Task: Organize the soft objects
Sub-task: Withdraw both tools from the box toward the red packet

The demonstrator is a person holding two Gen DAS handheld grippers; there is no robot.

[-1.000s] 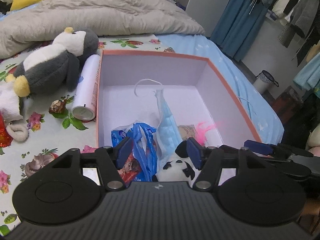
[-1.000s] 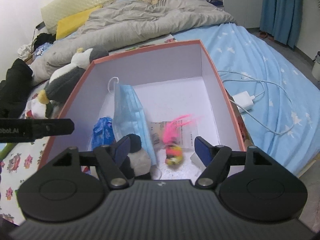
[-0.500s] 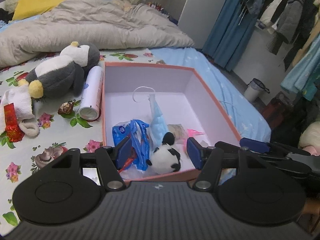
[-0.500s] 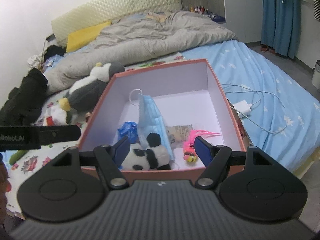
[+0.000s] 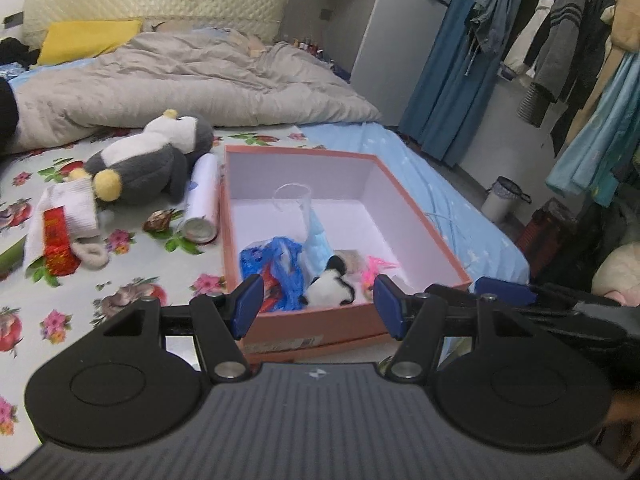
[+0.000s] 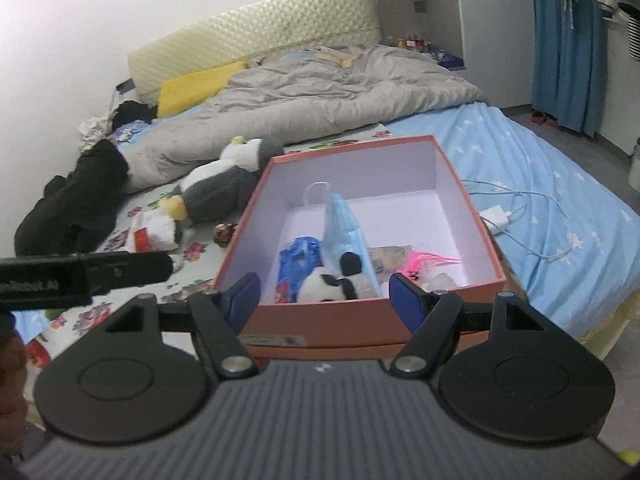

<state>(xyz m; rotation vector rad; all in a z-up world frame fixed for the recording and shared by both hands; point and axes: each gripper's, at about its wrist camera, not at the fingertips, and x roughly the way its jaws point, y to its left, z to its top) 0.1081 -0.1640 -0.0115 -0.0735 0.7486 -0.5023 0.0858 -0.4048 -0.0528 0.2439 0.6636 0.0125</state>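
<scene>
An open orange box (image 5: 424, 236) (image 6: 472, 216) sits on the bed. Inside lie a small panda plush (image 5: 328, 290) (image 6: 332, 284), a blue face mask (image 5: 318, 236) (image 6: 340, 228), a blue plastic bag (image 5: 276, 268) (image 6: 296, 264) and a pink feathery toy (image 5: 376, 266) (image 6: 424, 260). A grey penguin plush (image 5: 148, 160) (image 6: 220, 180) lies left of the box. My left gripper (image 5: 316, 308) is open and empty, before the box's near wall. My right gripper (image 6: 324, 296) is open and empty, also before the near wall.
A white spray can (image 5: 202, 200) lies against the box's left side. A white cloth with a red packet (image 5: 60, 224) lies further left. A grey duvet (image 5: 180, 80) covers the far bed. A charger with cable (image 6: 504, 216) lies right of the box. Clothes hang at right (image 5: 580, 40).
Both grippers have pulled back and up from inside the box to in front of its near wall. The panda plush stays in the box.
</scene>
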